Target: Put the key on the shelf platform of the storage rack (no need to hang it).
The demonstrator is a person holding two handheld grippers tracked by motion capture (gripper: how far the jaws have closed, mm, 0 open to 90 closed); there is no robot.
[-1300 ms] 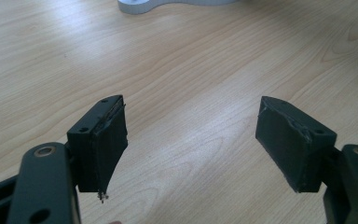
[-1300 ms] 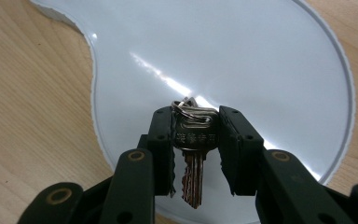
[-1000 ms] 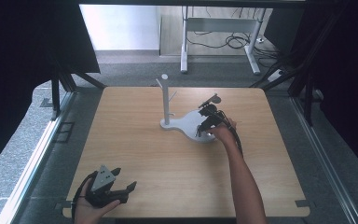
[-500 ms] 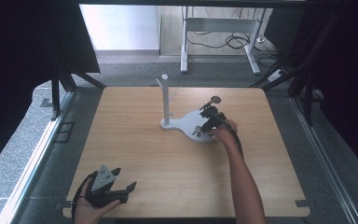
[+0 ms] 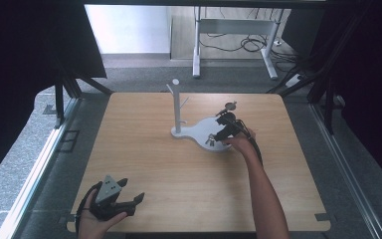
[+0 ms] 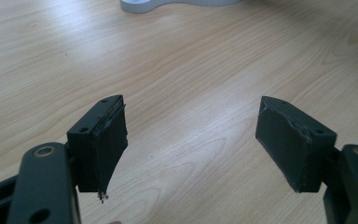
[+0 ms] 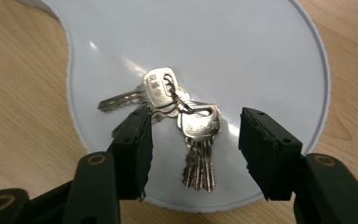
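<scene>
A bunch of silver keys (image 7: 186, 128) on a ring lies on the round lobe of a white stand base (image 7: 242, 56). My right gripper (image 7: 193, 149) is open, its jaws standing on either side of the keys, close above the base. In the high view the right gripper (image 5: 218, 136) sits over the white base (image 5: 199, 130), beside the keys (image 5: 210, 140) and right of a white upright post with pegs (image 5: 176, 102). My left gripper (image 5: 132, 201) is open near the table's front left corner, held in a hand. Its jaws (image 6: 191, 144) hold nothing, only bare wood between them.
The wooden table (image 5: 144, 149) has bare room across its middle and left. A black cable (image 5: 254, 147) trails along the right forearm. Beyond the far edge stand a desk frame (image 5: 234, 37) and floor cables. Dark curtains hang on both sides.
The right gripper has shifted slightly down and toward the front of the white base, closing in over the keys. The left gripper has stayed where it was.
</scene>
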